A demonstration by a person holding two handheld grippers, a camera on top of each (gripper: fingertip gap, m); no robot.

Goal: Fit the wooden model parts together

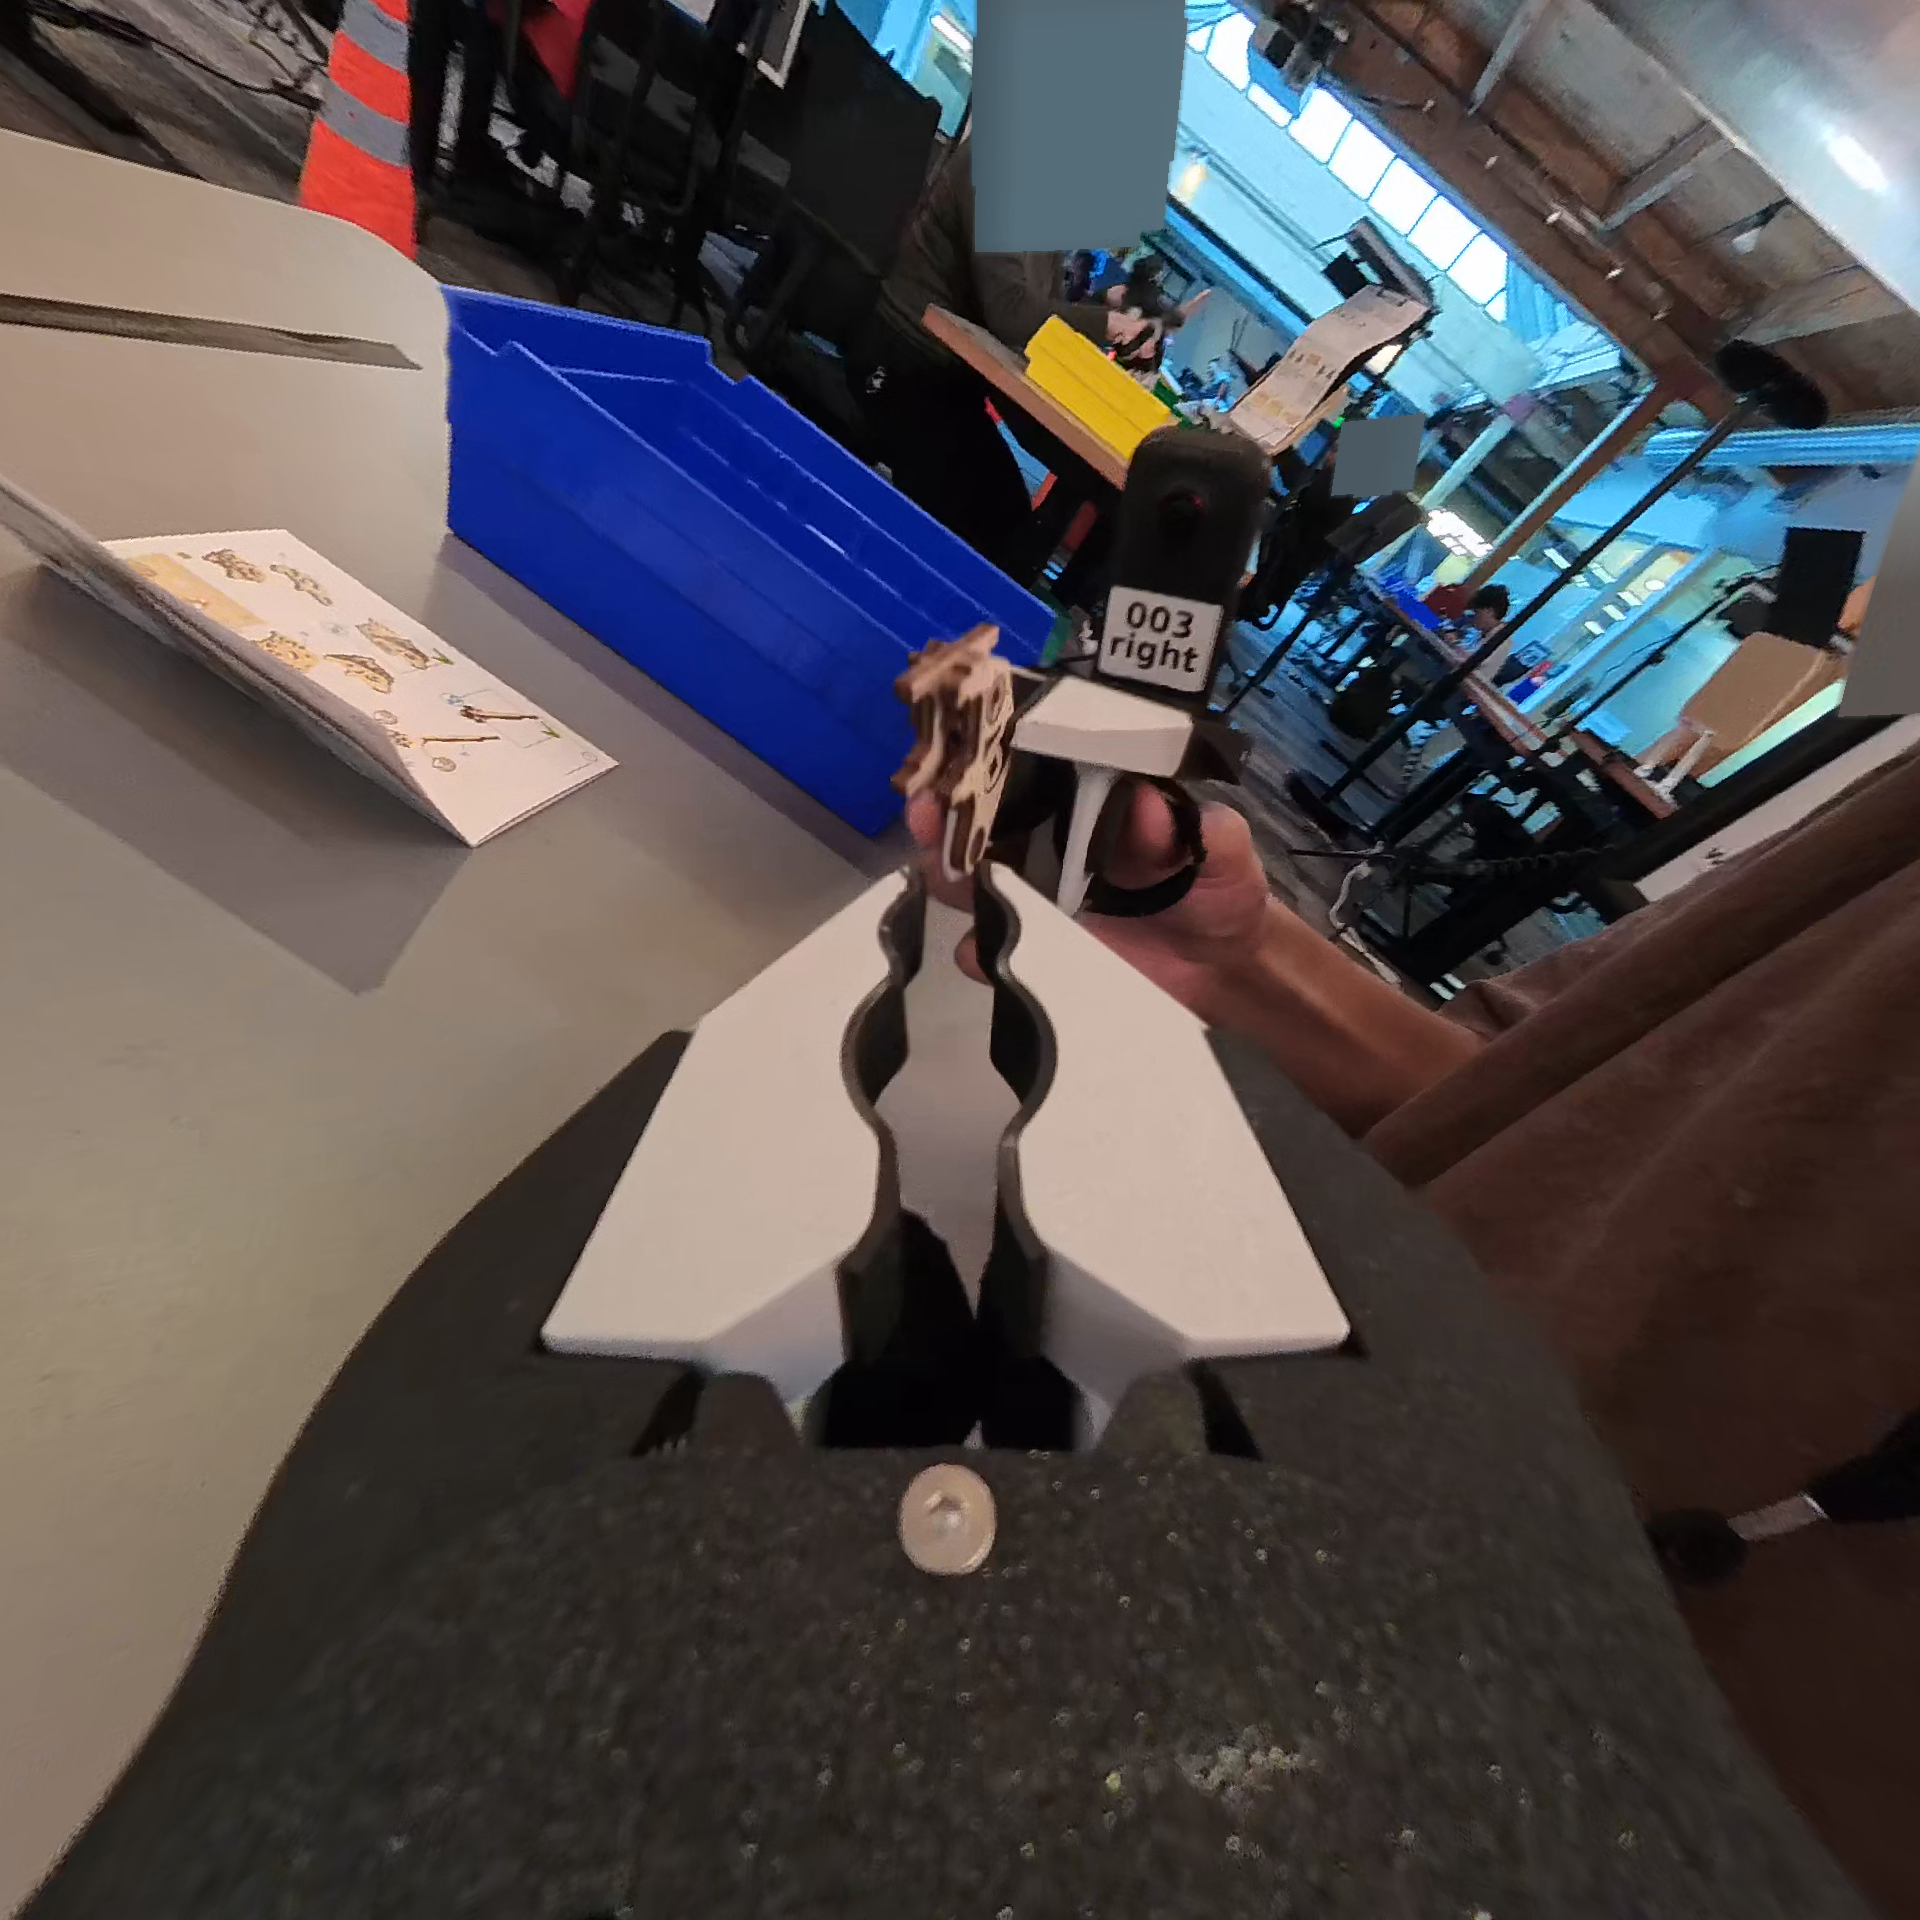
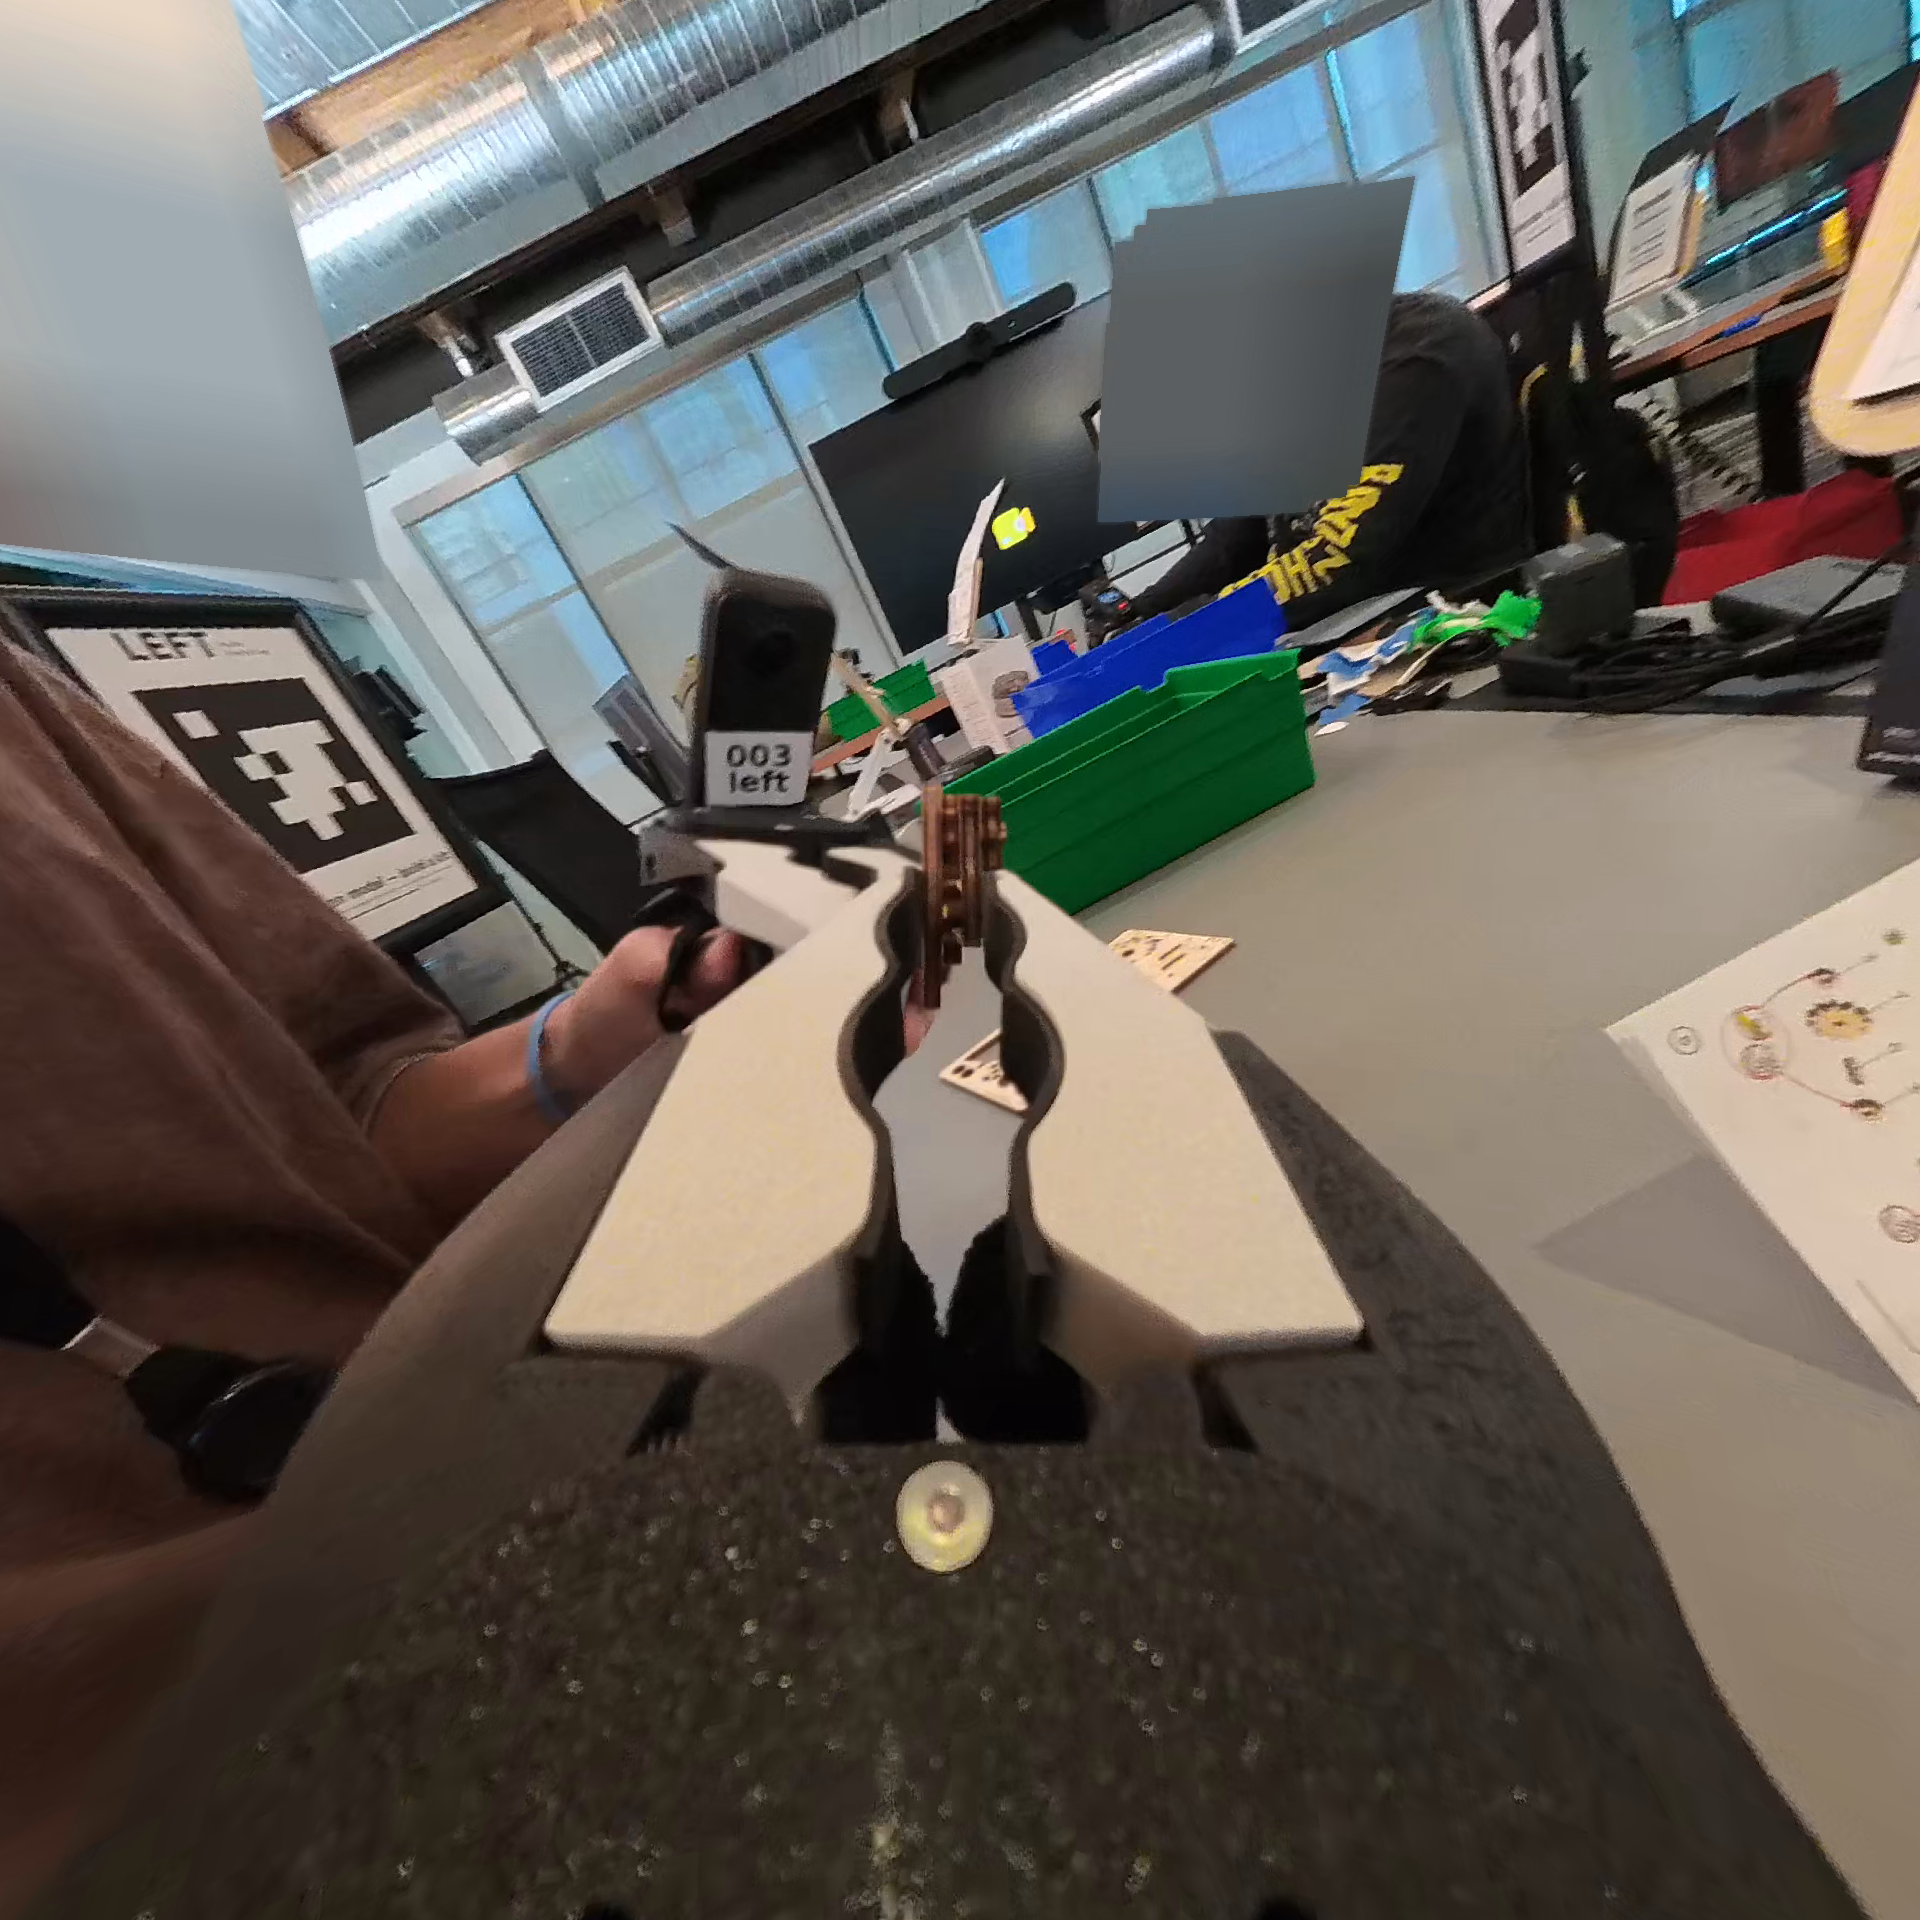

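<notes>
A small wooden model assembly [image 1: 961, 748] of several brown and pale laser-cut layers is held up in the air above the grey table [image 1: 208, 1039]. In the right wrist view the assembly [image 2: 961, 862] stands edge-on between my right gripper's [image 2: 954, 894] fingertips, which are shut on it. My left gripper [image 1: 948, 888] is closed on the assembly's lower end. In the right wrist view it reaches the assembly from the left. The two grippers meet nose to nose at the model.
A blue bin [image 1: 707, 540] and an open instruction booklet [image 1: 343, 665] lie on the table to the left. A green bin [image 2: 1153, 769], two flat wooden part sheets [image 2: 1174, 951] and an instruction sheet [image 2: 1808, 1049] lie to the right. A person's brown sleeve [image 1: 1662, 1039] is close by. My two grippers' fingertips are within a few centimetres of each other.
</notes>
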